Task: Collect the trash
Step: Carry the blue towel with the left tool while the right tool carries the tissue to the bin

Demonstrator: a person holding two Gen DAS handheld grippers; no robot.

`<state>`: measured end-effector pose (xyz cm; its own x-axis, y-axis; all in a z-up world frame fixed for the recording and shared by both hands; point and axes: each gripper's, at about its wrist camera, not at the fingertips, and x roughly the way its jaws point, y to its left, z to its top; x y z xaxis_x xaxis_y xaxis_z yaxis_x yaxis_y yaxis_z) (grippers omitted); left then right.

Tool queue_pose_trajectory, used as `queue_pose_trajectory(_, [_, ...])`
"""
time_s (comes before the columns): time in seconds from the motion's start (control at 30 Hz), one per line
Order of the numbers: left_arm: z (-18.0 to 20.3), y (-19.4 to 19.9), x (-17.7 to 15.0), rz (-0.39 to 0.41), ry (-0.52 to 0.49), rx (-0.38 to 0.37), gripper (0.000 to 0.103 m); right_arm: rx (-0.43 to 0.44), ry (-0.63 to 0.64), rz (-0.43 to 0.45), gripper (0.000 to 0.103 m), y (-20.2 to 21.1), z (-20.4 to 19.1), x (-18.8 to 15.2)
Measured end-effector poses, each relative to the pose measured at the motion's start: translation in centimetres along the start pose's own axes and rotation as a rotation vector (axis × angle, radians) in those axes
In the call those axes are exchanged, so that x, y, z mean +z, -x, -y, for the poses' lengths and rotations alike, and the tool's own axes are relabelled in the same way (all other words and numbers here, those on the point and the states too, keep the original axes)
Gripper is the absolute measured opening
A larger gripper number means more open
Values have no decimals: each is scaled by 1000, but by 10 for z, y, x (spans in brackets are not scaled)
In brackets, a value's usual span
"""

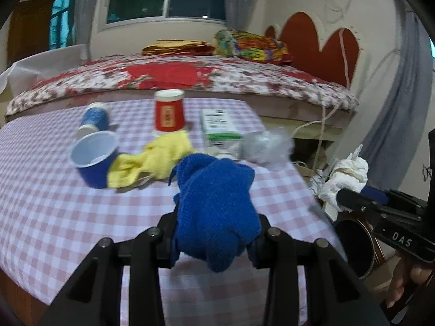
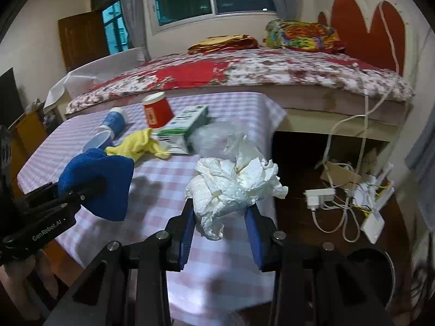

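Here the left claw (image 1: 214, 228) pinches a blue cloth (image 1: 217, 203) above the checked worktop (image 1: 54, 190), where a yellow cloth (image 1: 152, 160) lies by a blue cup (image 1: 93, 159). Rightward, the right claw (image 2: 221, 217) clamps crumpled white tissue (image 2: 233, 182) past the worktop's edge.

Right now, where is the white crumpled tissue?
In the right wrist view, the tissue is clamped in the right gripper, raised above the checkered table's right edge.
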<state>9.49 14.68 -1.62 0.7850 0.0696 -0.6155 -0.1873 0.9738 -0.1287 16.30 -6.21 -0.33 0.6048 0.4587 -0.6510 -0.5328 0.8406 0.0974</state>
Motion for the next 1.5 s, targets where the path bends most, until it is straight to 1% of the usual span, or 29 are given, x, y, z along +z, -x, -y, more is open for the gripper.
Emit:
queue_pose_trajectory(0.5, [95,-12,-5,-31,-144,-158,39,-169,-128,9,38,52,95,-41])
queue_pose_trajectory(0.9, [165,-16,-16,-66,-256,-281,38,-277,-199,-10,38,87,155,-75])
queue_pose_trajectory(1.27, [221,-37,-35,-125,-373,-395,37,-352,-248,-75,38,96,207,-112])
queue_pose_trajectory(1.5, [256,-61,-55,-194,-464,-472,36,-368,-248,-127,38,89,229,-131])
